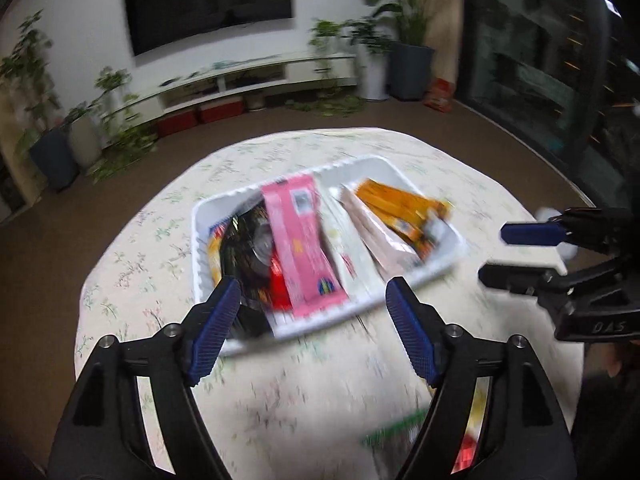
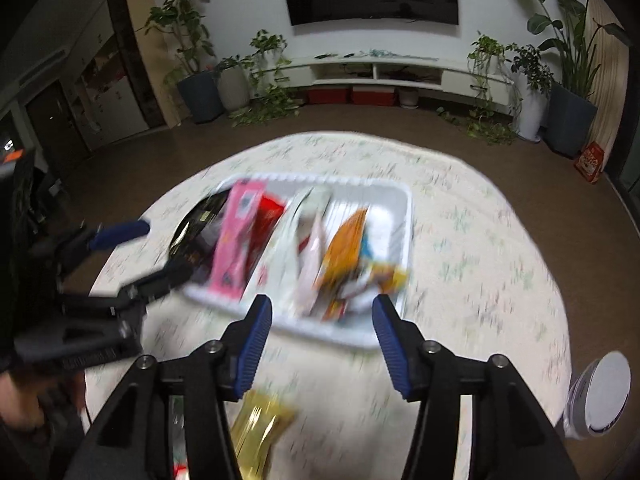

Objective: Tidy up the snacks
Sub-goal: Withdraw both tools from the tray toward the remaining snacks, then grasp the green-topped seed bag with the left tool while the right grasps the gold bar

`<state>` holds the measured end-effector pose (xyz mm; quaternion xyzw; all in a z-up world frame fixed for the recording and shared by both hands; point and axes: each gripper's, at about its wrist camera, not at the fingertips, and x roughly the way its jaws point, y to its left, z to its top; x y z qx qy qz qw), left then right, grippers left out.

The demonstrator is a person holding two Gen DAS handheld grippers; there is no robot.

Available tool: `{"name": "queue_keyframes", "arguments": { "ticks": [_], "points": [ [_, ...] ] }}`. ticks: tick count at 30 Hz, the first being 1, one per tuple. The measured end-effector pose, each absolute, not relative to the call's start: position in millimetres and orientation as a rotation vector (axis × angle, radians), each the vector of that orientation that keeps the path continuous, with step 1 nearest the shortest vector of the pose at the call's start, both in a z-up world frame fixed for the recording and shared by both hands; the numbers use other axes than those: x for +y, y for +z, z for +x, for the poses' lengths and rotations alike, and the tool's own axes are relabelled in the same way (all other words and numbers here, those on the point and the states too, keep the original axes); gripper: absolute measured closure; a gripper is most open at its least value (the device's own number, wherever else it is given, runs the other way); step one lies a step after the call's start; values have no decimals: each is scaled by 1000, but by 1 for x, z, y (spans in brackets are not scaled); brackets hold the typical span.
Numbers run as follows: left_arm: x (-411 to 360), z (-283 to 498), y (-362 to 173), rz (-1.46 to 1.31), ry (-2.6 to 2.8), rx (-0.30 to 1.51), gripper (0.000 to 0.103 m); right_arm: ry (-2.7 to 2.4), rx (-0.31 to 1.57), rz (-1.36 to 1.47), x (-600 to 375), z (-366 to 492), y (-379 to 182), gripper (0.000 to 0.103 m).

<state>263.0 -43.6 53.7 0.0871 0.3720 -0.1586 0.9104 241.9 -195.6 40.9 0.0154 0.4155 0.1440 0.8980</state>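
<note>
A white tray point(image 1: 384, 164) sits on the round floral-clothed table point(image 1: 280, 380), holding several snack packs: a pink box point(image 1: 304, 240), a black and red bag point(image 1: 252, 256), a pale pouch point(image 1: 380, 232) and an orange pack point(image 1: 404, 208). My left gripper point(image 1: 312, 296) hovers open just short of the tray's near rim, nothing between its fingers. My right gripper point(image 2: 320, 316) is also open and empty in front of the tray point(image 2: 400, 200). A gold packet point(image 2: 260, 428) lies on the cloth under it. Each gripper shows in the other's view, left gripper point(image 2: 156, 248), right gripper point(image 1: 496, 252).
A green and red wrapper point(image 1: 400, 432) lies near the table's front edge. A white round lidded container point(image 2: 604, 396) stands at the right table edge. Beyond the table are brown floor, a low TV bench point(image 2: 400, 72) and potted plants point(image 2: 192, 40).
</note>
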Motion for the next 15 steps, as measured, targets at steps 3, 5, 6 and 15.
{"name": "queue_keyframes", "arguments": {
  "ticks": [3, 5, 6, 15],
  "points": [
    [-34, 231, 45, 251, -382, 786, 29, 334, 924, 12, -185, 210, 25, 45],
    [-24, 219, 33, 239, -344, 859, 29, 342, 966, 17, -179, 194, 11, 45],
    [-17, 212, 28, 196, -332, 888, 29, 333, 986, 16, -175, 189, 4, 45],
    [-36, 166, -10, 140, -317, 960, 29, 310, 1038, 5, -152, 181, -23, 45]
  ]
}}
